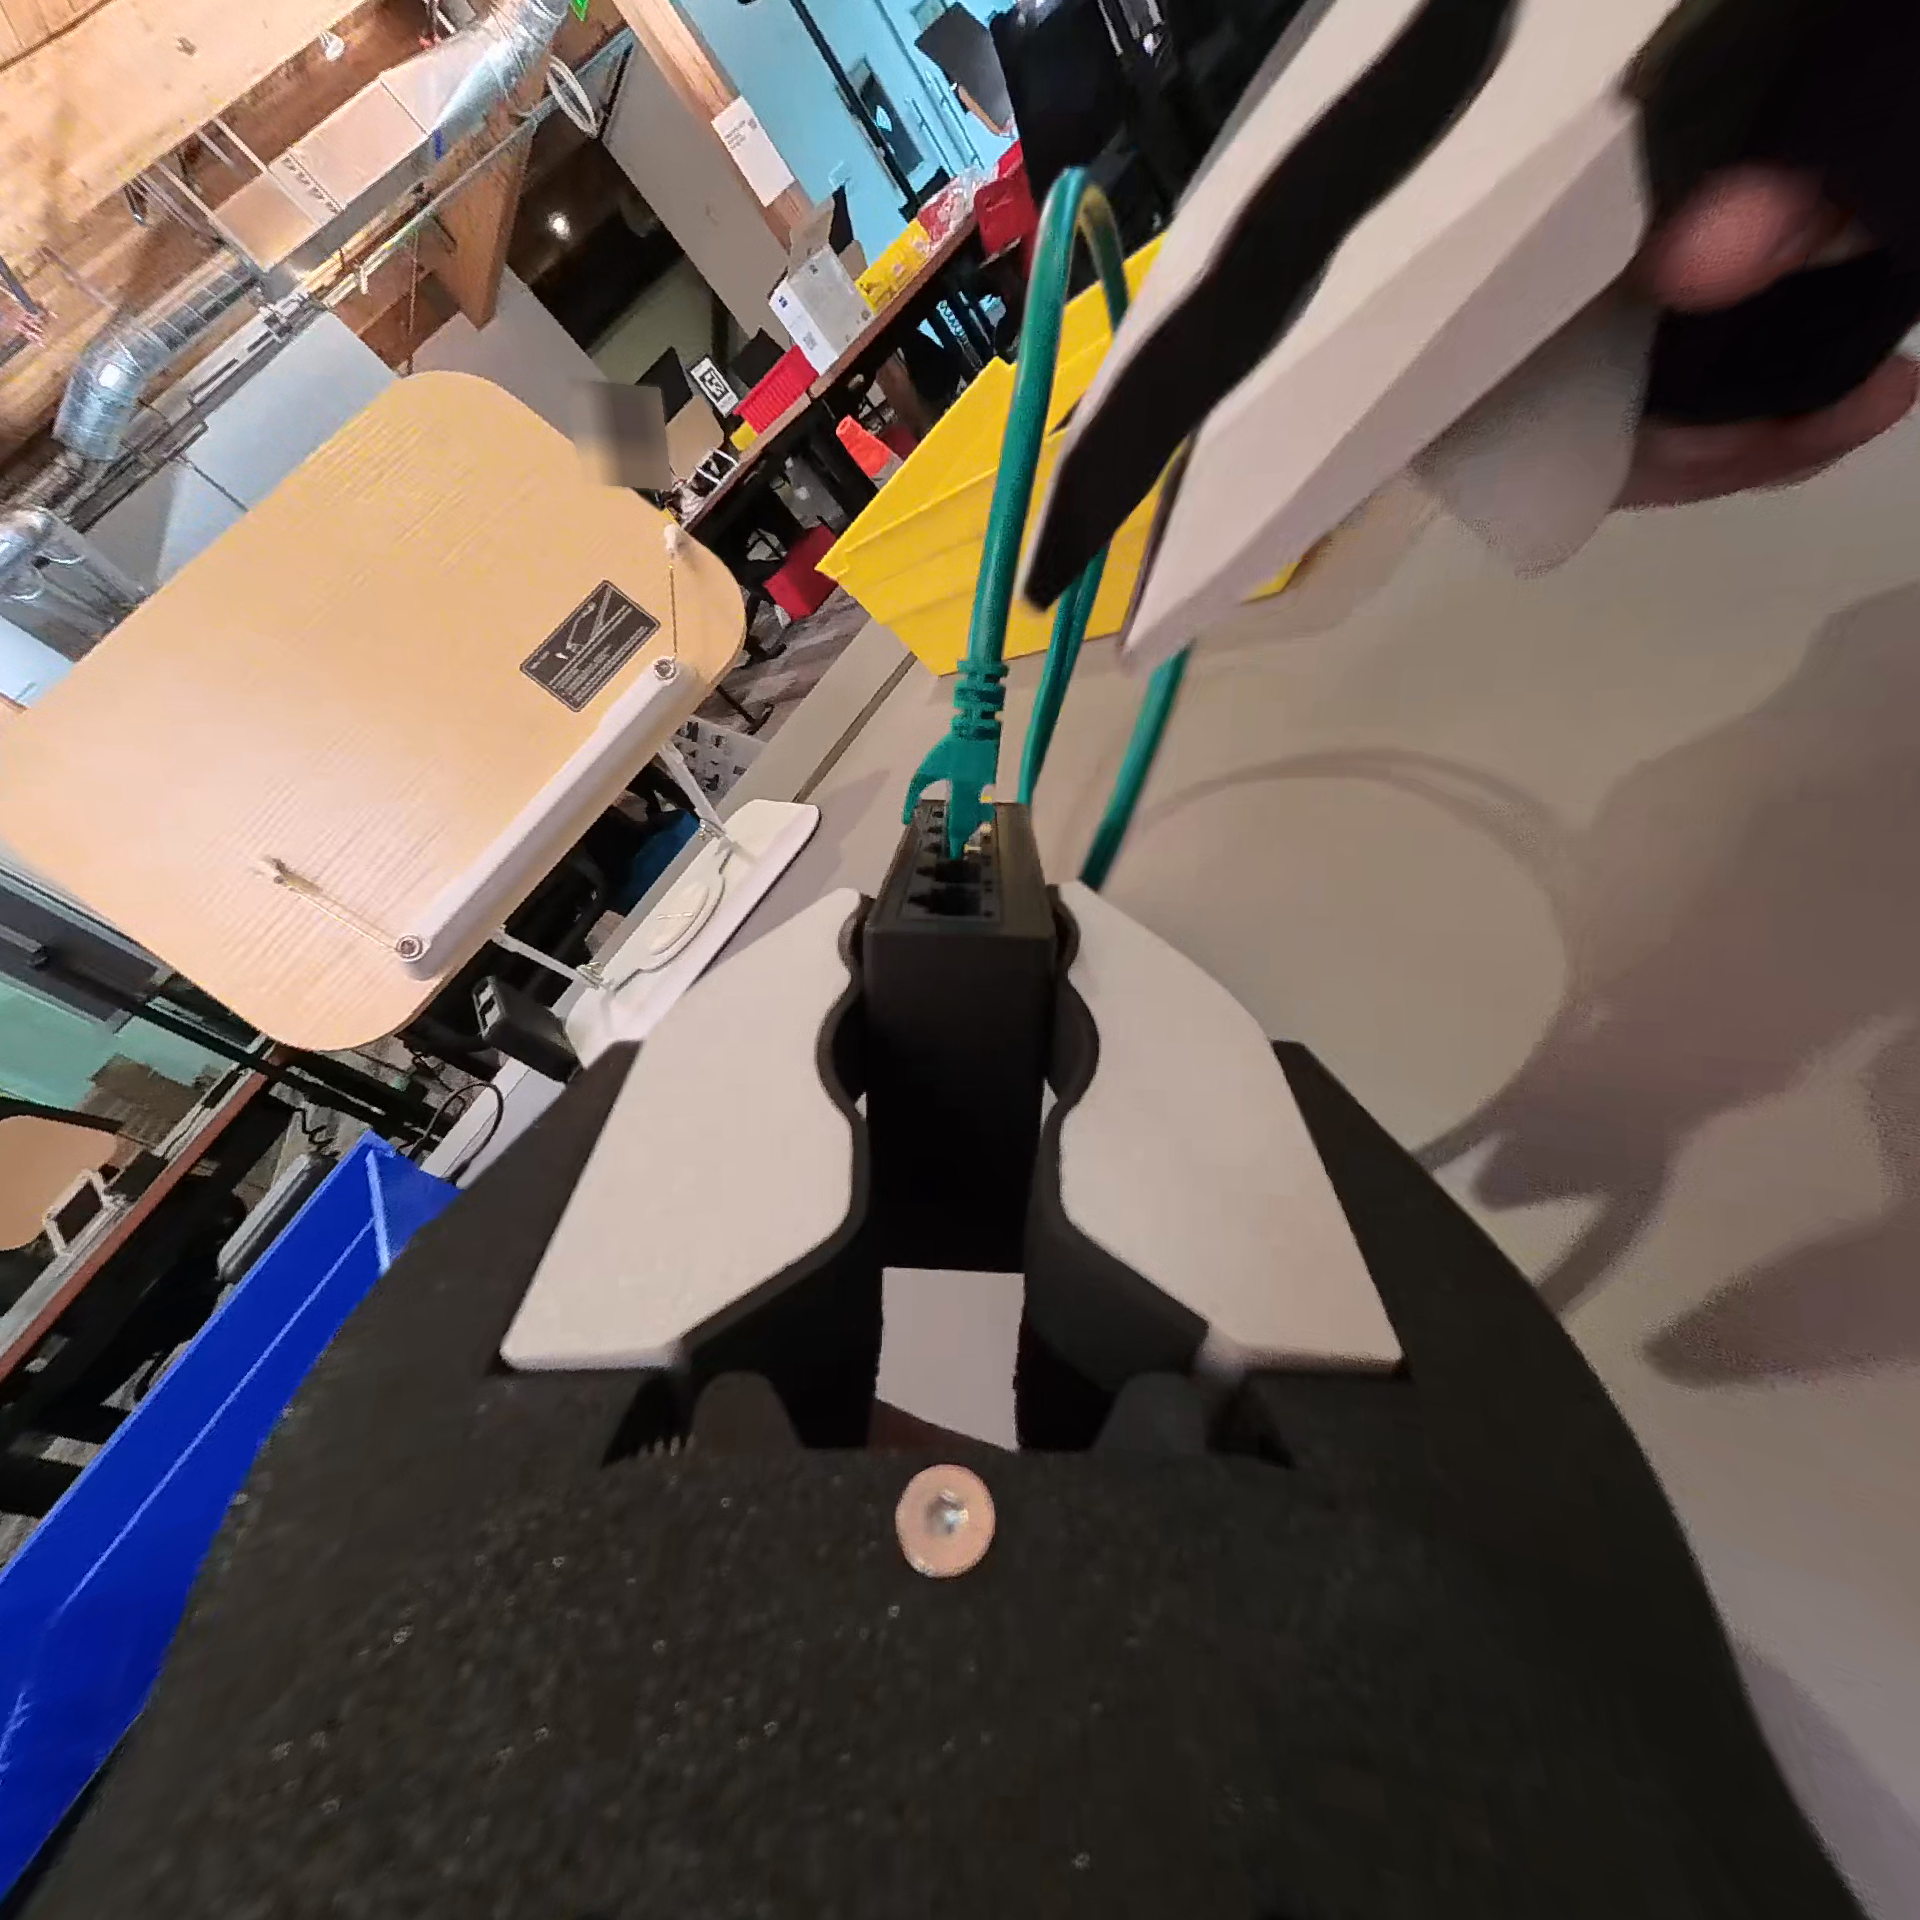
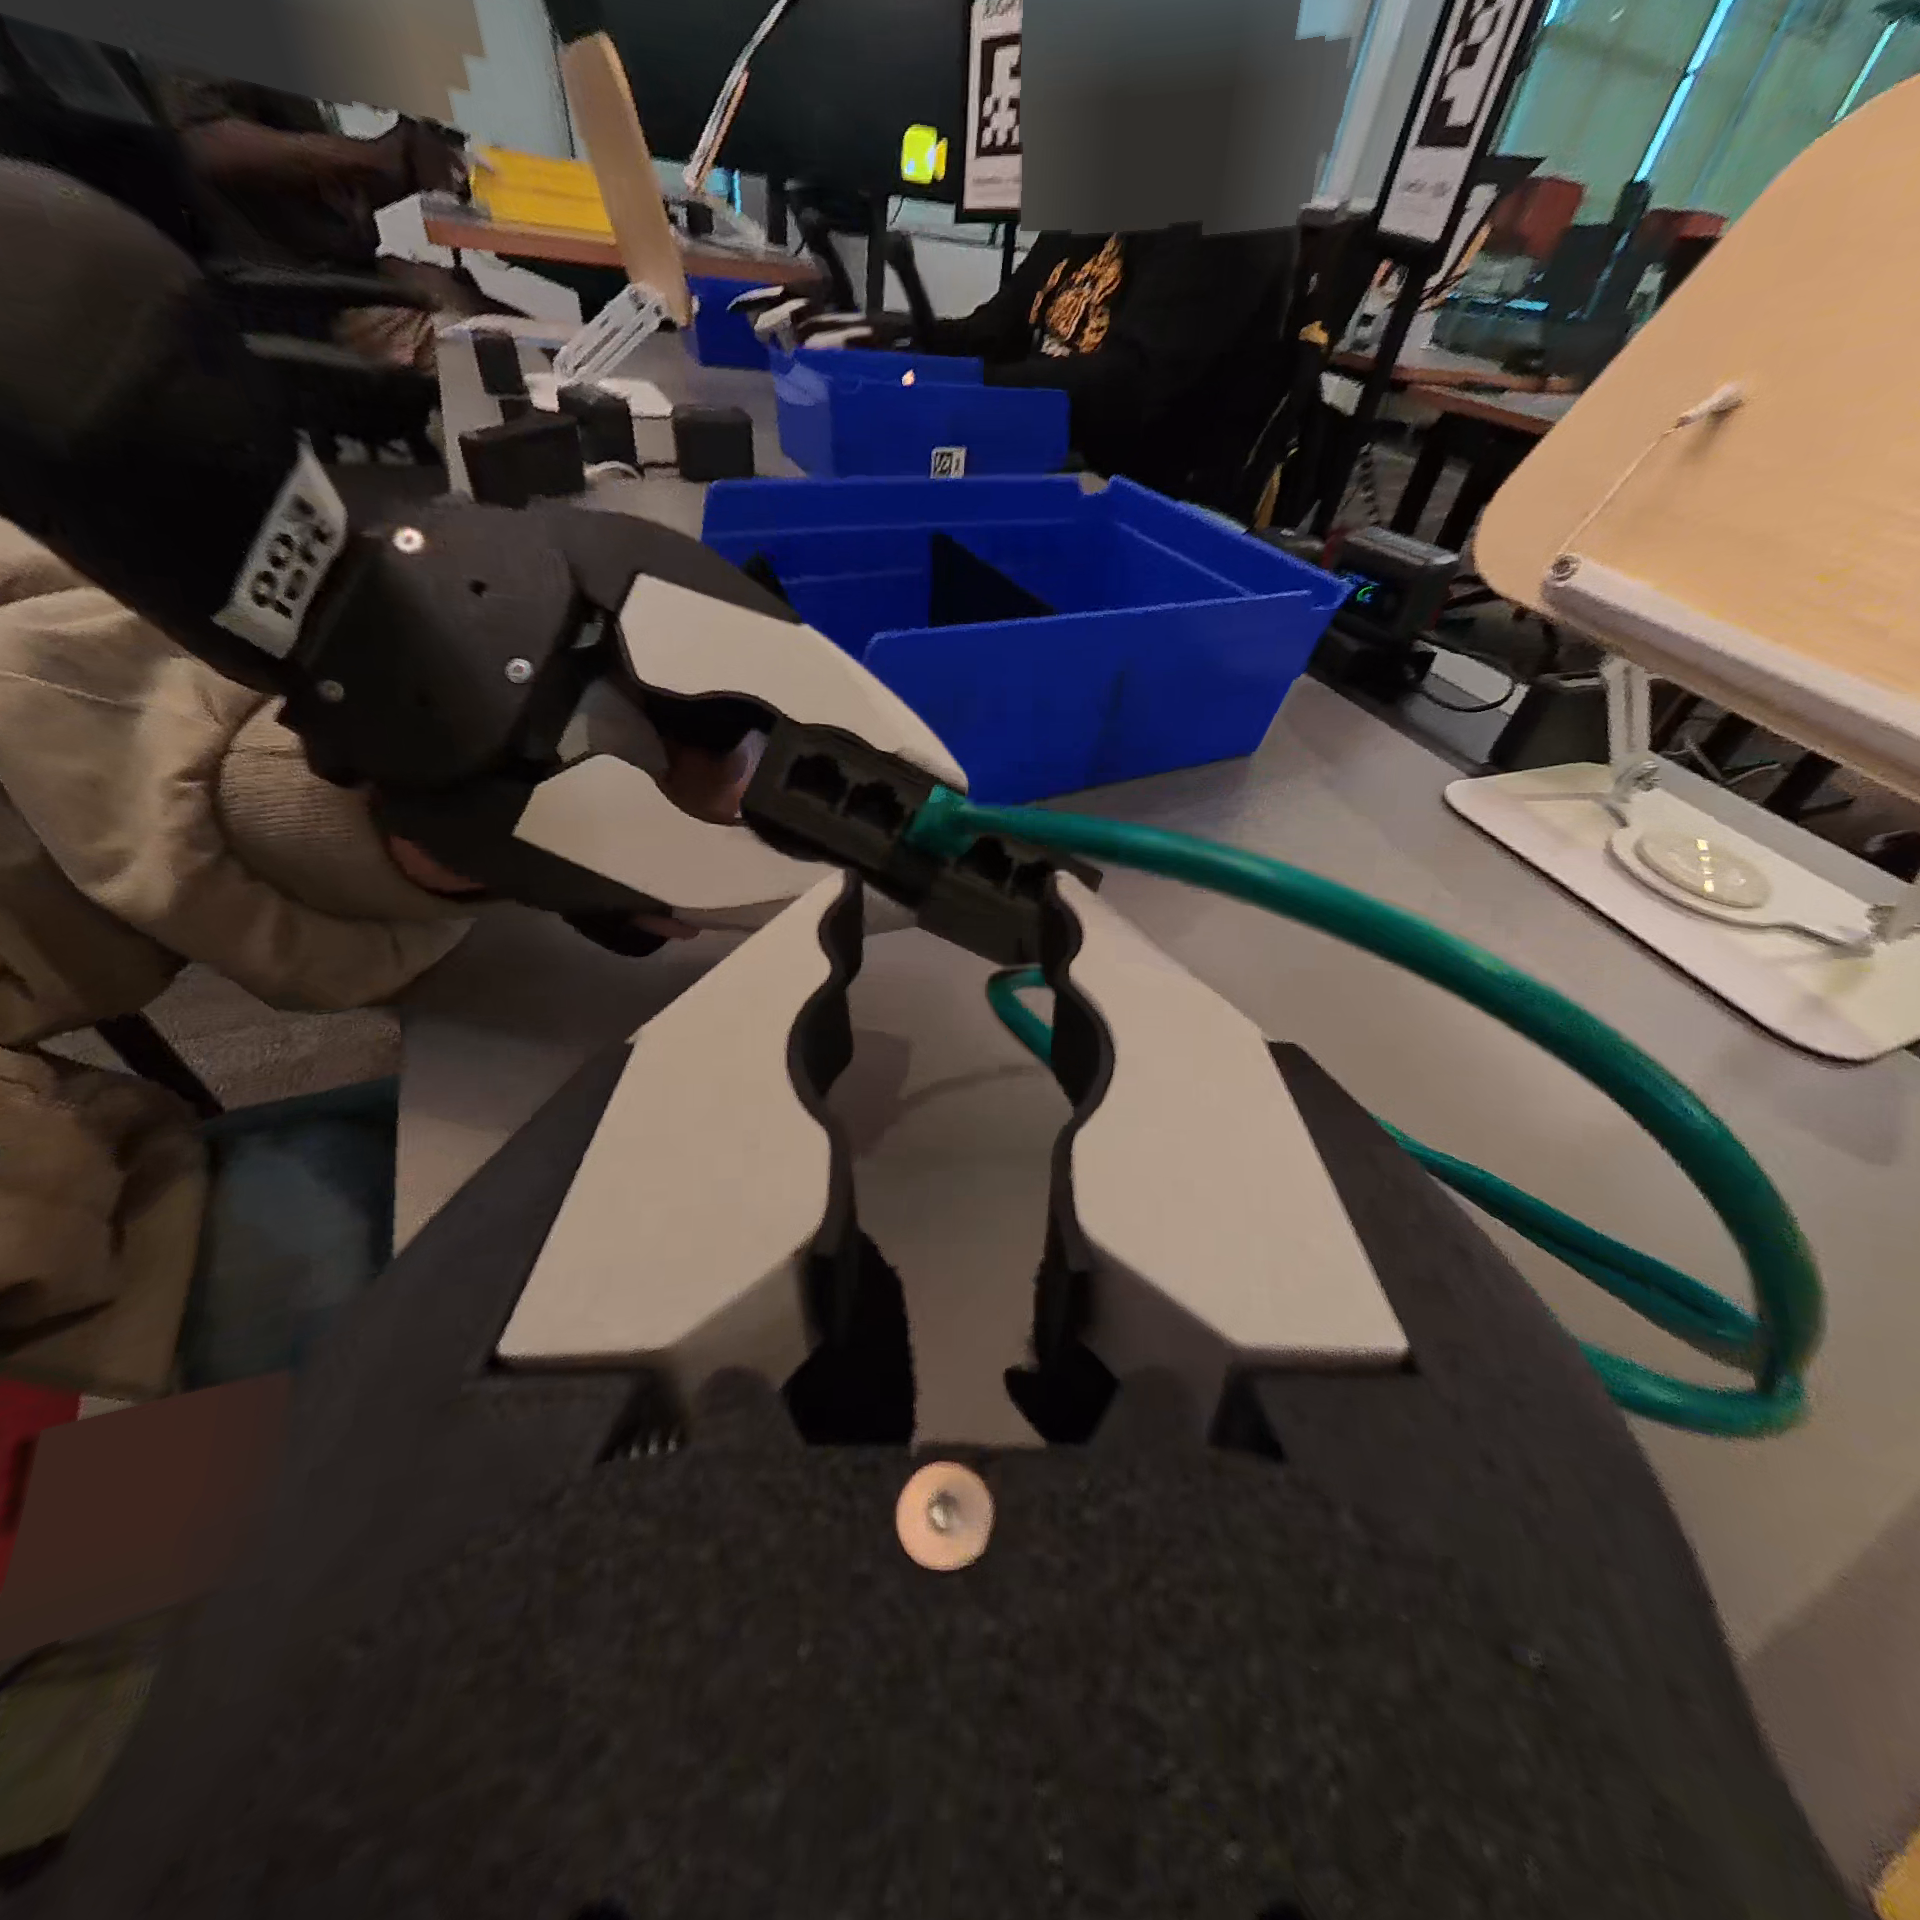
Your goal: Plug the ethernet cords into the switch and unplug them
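My left gripper (image 1: 961, 935) is clamped on the black ethernet switch (image 1: 951, 997), one finger pressed to each side of it, port row facing away from me. The left wrist view shows the green ethernet cord (image 1: 1003, 540) with its plug (image 1: 951, 774) seated in a port near the far end of the switch, boot sticking up, cable arching over and back down past the switch to the grey table (image 1: 1558, 727). My right gripper (image 1: 1122, 561) shows up there too, blurry, above and to the right of the switch, right against the cord.

The right wrist view gives the other side: my right gripper (image 2: 951, 914) has its fingers spread with nothing between them, tips just in front of the switch (image 2: 883, 821). From here you can see the open ports on the switch's face, and the cord (image 2: 1455, 977) leaving it sideways in a big loop that doubles back on the table (image 2: 1403, 831) to the right of the switch. You also see my left gripper (image 2: 821, 800) from the outside, gripping the switch's left end.

Behind the switch sits a blue bin (image 2: 1070, 644); the left view adds a yellow bin (image 1: 935, 520) beyond the switch.
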{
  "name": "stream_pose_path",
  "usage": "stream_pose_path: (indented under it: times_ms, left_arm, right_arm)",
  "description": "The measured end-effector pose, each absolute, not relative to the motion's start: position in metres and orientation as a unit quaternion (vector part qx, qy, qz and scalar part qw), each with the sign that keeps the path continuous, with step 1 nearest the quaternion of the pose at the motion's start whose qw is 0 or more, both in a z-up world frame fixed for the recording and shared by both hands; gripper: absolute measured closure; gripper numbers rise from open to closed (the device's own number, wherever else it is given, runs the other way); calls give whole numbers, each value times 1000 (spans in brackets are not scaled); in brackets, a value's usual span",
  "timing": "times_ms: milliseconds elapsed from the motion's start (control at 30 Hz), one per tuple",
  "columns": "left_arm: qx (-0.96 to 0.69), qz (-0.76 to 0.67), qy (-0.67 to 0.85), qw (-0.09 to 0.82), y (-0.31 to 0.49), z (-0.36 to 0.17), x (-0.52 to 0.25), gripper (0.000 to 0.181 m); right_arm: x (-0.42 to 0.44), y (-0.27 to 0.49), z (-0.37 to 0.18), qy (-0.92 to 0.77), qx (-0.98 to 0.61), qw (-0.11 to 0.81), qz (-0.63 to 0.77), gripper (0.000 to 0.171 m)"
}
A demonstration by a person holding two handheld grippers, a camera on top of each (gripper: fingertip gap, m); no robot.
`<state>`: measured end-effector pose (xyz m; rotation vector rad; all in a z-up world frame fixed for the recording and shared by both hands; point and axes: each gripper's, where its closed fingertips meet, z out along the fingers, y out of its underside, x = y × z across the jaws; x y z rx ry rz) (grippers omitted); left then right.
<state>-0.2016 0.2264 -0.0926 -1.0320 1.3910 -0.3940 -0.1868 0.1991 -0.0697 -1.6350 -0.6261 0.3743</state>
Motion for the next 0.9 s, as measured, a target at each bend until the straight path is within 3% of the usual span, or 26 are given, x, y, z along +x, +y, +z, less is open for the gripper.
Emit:
stream_pose_path:
  times_ms: [200, 300, 400, 500, 567, 633, 900]
  left_arm:
    - [-455, -137, 616, 628, 231, -99, -202, 152]
    - [-451, -129, 638, 610, 233, -110, -204, 152]
    - [-433, -110, 667, 597, 230, -120, -203, 152]
    - [-404, -82, 686, 599, 224, -124, -199, 151]
    - [-390, -68, 695, 600, 219, -125, -196, 151]
    - [-383, -61, 700, 600, 216, -127, -195, 152]
    - [-383, -51, 700, 601, 217, -127, -199, 152]
  right_arm:
    - [-208, 203, -99, -291, -756, 559, 176, 137]
    - [-198, 181, -112, -337, -783, 512, 109, 143]
    - [-203, 164, -88, -400, -762, 505, 68, 143]
    - [-197, 176, -83, -505, -730, 456, -60, 136]
    - [-191, 192, -86, -562, -691, 435, -131, 144]
    - [-195, 198, -90, -599, -667, 424, -129, 151]
    - [-203, 203, -113, -653, -641, 378, -142, 148]
